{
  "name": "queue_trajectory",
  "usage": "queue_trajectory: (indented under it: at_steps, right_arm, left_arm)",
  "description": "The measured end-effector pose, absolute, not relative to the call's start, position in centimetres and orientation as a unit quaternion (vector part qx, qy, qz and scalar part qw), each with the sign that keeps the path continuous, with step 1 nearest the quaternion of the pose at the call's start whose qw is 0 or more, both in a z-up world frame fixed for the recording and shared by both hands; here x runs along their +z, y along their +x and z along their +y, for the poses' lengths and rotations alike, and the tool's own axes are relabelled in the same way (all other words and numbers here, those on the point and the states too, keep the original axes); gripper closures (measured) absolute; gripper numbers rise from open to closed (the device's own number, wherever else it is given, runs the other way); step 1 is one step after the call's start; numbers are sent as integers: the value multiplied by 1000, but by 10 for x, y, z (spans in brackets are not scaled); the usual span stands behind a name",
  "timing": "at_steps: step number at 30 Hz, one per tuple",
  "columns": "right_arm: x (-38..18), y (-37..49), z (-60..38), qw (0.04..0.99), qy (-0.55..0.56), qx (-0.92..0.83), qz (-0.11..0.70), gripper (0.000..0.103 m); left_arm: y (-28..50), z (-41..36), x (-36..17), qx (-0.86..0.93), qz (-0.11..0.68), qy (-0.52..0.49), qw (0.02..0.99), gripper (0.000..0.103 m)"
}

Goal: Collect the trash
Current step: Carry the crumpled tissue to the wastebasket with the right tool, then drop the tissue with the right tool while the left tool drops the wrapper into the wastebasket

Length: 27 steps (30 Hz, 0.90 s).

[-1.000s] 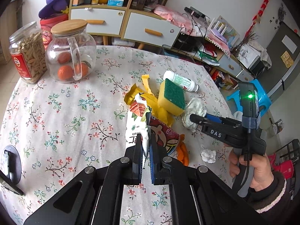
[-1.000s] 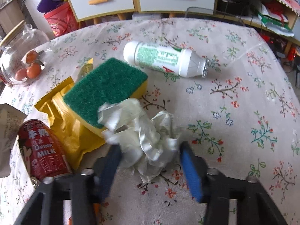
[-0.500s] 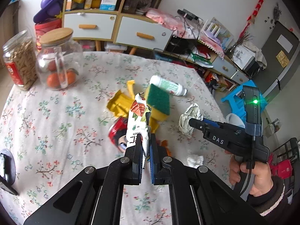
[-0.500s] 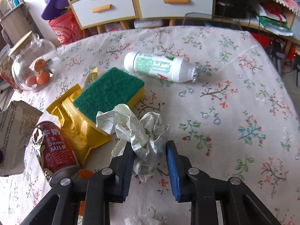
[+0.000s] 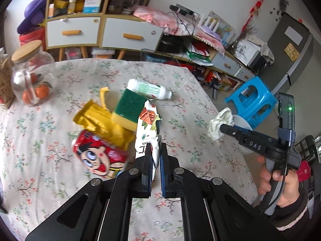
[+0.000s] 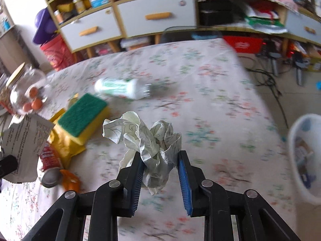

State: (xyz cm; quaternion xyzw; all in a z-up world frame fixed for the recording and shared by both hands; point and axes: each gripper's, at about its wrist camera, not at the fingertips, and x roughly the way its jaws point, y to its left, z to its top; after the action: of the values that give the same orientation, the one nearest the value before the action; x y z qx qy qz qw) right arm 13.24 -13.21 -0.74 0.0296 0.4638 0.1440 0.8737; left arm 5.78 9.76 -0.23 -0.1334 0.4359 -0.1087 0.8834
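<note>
My left gripper [image 5: 154, 147] is shut on a white snack wrapper [image 5: 147, 124], held up above the floral tablecloth [image 5: 50, 180]. My right gripper [image 6: 160, 157] is shut on a crumpled paper ball [image 6: 149, 138], lifted off the table; from the left wrist view the same ball [image 5: 219, 125] hangs past the table's right edge. On the table lie a red milk can [image 5: 98, 156], a yellow wrapper [image 5: 94, 116], a green-and-yellow sponge [image 5: 129, 106] and a white bottle [image 5: 149, 89]. A white bin [image 6: 306, 160] stands on the floor at the right.
A glass jar of oranges [image 5: 30, 80] stands at the table's far left. An orange scrap [image 6: 70, 178] lies by the can. A blue stool [image 5: 251, 99] is on the floor at the right, a drawer cabinet [image 5: 100, 32] behind the table.
The right gripper closed on the paper ball, lifted it and carried it right toward the table edge. The left gripper rose and moved right with the wrapper.
</note>
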Motion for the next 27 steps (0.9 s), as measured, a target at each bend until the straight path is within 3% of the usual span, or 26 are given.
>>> queue_trajectory:
  at_steps: [20, 23, 24, 27]
  right_arm:
    - [-1, 116, -352, 879, 132, -23, 458, 72]
    - [-6, 117, -377, 874, 143, -50, 462, 66]
    - [-8, 117, -383, 872, 145, -57, 465, 56]
    - [-14, 119, -399, 865, 159, -73, 470, 48]
  left_arm:
    - [76, -17, -19, -184, 465, -79, 862, 97]
    - [80, -38, -23, -195, 472, -64, 857, 97]
    - [82, -43, -25, -198, 474, -63, 856, 97]
    - [90, -67, -27, -216, 479, -66, 848, 97]
